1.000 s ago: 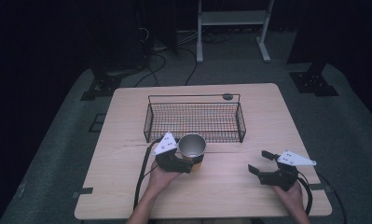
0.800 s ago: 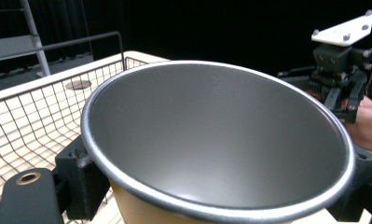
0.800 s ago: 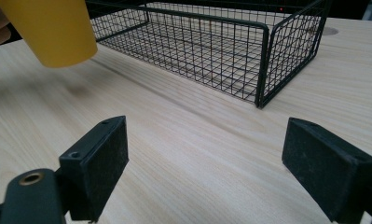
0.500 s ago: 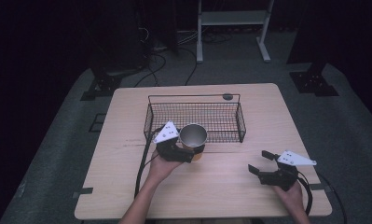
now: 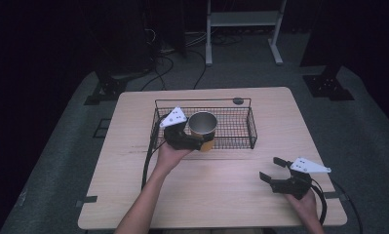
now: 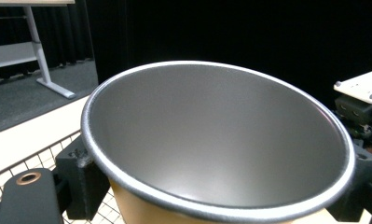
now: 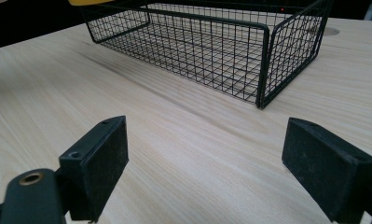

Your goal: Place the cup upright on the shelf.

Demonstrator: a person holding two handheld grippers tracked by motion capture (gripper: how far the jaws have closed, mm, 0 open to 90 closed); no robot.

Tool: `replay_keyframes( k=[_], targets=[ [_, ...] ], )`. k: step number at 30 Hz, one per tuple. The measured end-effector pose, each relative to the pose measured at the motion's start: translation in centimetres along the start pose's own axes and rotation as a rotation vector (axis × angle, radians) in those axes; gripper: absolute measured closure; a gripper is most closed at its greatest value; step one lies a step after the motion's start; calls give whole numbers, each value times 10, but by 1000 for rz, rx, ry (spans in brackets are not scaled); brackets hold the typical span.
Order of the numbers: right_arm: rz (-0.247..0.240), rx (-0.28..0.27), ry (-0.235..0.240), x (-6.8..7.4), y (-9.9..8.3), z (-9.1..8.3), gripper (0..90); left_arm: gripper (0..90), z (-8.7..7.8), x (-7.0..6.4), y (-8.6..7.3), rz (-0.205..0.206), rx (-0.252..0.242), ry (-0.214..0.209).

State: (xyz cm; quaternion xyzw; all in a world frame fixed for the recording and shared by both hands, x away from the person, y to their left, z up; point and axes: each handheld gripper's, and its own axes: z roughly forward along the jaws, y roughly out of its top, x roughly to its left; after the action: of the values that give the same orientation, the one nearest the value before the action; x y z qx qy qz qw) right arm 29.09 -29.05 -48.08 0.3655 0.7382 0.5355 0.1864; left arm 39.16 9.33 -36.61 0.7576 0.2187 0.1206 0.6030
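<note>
There is one cup (image 5: 202,127), one wire basket (image 5: 231,127) and two grippers on one wooden table (image 5: 221,195). The cup is yellow outside and grey metal inside, and it has nothing in it. The left gripper (image 5: 194,141) holds it: in the left gripper view its two black jaws stand at the two sides of the cup (image 6: 216,140), pressed on the yellow wall under the rim. In the high view the cup is lifted off the table and it is above the left part of the basket, over the front wall or just behind it; I cannot tell if it touches the wire. It stands almost upright, with the open mouth up.

The basket is black, long and low, in the back half of the table, and nothing lies in it. In the right gripper view the basket (image 7: 207,51) is ahead, with its near corner post between the two jaws, and a bit of the yellow cup (image 7: 88,2) shows at the top edge.

The right gripper (image 5: 272,170) rests near the front right corner of the table, well apart from the basket and the cup. Its jaws are wide apart and between them is only bare wood.

One small round dark hole (image 5: 238,101) is in the table just behind the basket. Around the table is grey floor (image 5: 50,161) with cables (image 5: 172,63) and a white metal stand (image 5: 241,29) behind.
</note>
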Motion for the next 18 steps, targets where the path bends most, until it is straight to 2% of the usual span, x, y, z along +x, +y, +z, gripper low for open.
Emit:
replay_keyframes(
  k=[8, 18],
  targets=[
    [-1, -3, 1, -1, 0, 0, 134, 125, 6, 11, 12, 15, 11, 19],
    [3, -5, 6, -1, 0, 0, 134, 126, 19, 28, 24, -3, 10, 21]
  ],
)
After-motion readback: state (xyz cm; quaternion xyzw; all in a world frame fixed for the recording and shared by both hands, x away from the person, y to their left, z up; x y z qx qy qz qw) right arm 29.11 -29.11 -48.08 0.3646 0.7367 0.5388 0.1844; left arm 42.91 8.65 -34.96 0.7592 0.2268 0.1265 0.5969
